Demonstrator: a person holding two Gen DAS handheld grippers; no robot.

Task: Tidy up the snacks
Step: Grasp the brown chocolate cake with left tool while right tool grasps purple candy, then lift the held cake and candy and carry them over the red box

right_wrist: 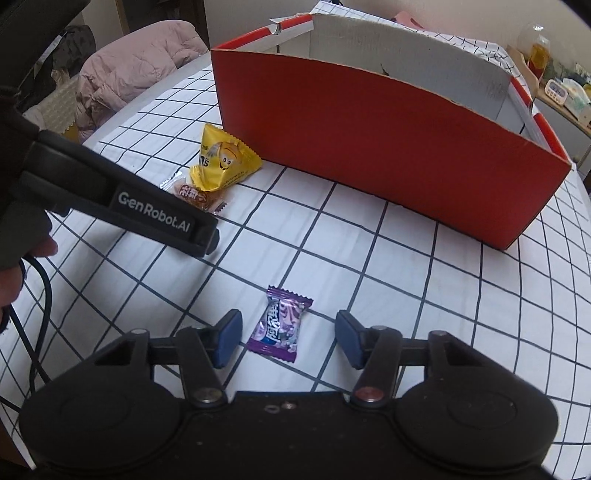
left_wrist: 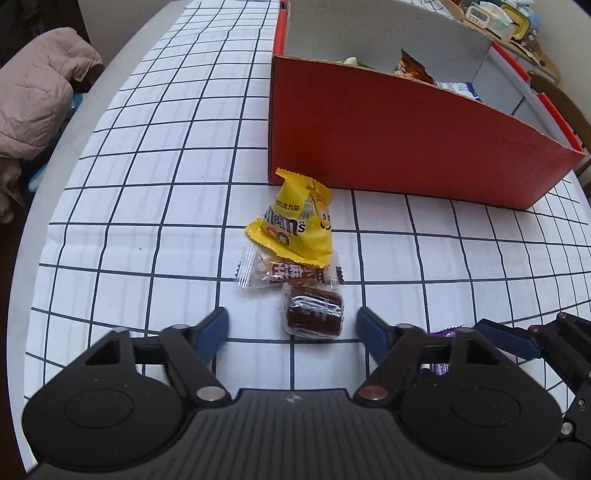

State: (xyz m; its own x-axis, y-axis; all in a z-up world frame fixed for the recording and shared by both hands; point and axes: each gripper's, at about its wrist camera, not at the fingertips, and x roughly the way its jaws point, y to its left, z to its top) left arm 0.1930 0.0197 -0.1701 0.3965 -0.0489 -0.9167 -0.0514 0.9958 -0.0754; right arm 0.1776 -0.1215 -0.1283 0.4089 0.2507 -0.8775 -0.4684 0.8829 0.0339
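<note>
Gridded white cloth covers the table [right_wrist: 424, 295], where a red cardboard box [right_wrist: 388, 155] stands. A crinkly yellow chocolate packet [left_wrist: 295, 221] points its top at the box. The glossy purple candy [right_wrist: 279, 323] lies lengthwise between the parted right tongs [right_wrist: 288, 338], untouched. The left tongs [left_wrist: 291, 328] gape around a brown clear-wrapped sweet [left_wrist: 314, 314]

Round table [left_wrist: 122, 122] under a white cloth [left_wrist: 155, 192] with a dark grid, pale rim bare at the left edge. Pinkish quilted jacket [left_wrist: 35, 99] lay heaped just beyond that rim. Wooden shelf [left_wrist: 517, 40] at far right held small clutter, a white timer [left_wrist: 474, 14] among it. Plain pale wall [right_wrist: 255, 14] behind. Light was soft, even.
</note>
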